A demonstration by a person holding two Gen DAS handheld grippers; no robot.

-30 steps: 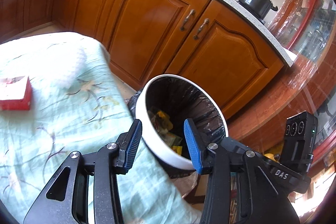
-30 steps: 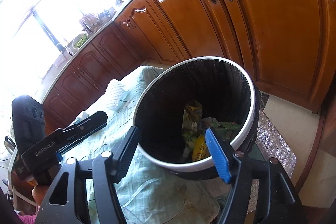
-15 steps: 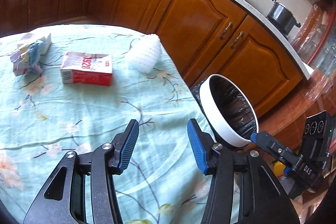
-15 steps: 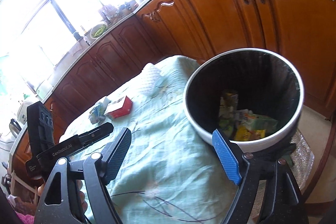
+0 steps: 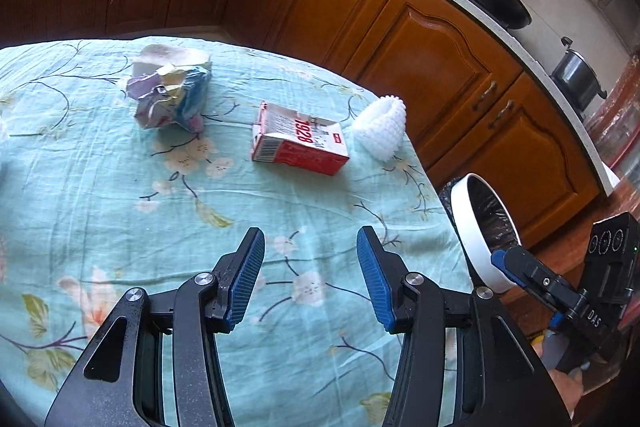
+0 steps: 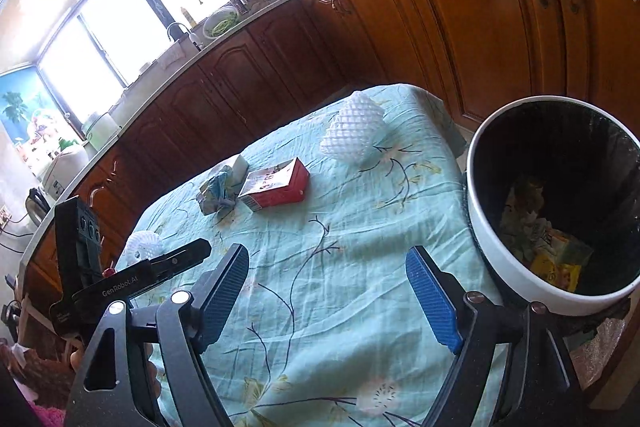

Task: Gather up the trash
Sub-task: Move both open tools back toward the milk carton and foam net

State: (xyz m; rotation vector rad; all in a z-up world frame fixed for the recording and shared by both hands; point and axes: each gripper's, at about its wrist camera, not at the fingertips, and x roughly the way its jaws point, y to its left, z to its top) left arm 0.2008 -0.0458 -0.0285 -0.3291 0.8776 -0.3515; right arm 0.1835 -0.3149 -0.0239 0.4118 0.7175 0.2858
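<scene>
On the floral teal tablecloth (image 5: pixel 120 211) lie a red-and-white carton (image 5: pixel 298 141) (image 6: pixel 276 185), a crumpled wrapper (image 5: pixel 170 99) (image 6: pixel 218 193) and a white foam net sleeve (image 5: pixel 380 131) (image 6: pixel 352 133). A second white foam net (image 6: pixel 142 245) sits at the table's left edge. The white bin with a black liner (image 6: pixel 516 263) (image 5: pixel 478 247) stands off the table's right end and holds several pieces of trash (image 6: pixel 548 247). My left gripper (image 5: pixel 310 267) is open and empty over the cloth, short of the carton. Open and empty too, my right gripper (image 6: pixel 326 291) hovers near the bin.
Brown wooden cabinets (image 5: pixel 420 43) (image 6: pixel 460 19) run along the far side under a counter with a wok (image 5: pixel 496 3) and a pot (image 5: pixel 578 75). A window (image 6: pixel 120 27) and sink area lie at the back left. A white box (image 6: pixel 240 165) lies behind the wrapper.
Both grippers swung away from above the bin to the left over the table. The carton, wrapper and foam sleeve came into view; the bin shifted to the right edge.
</scene>
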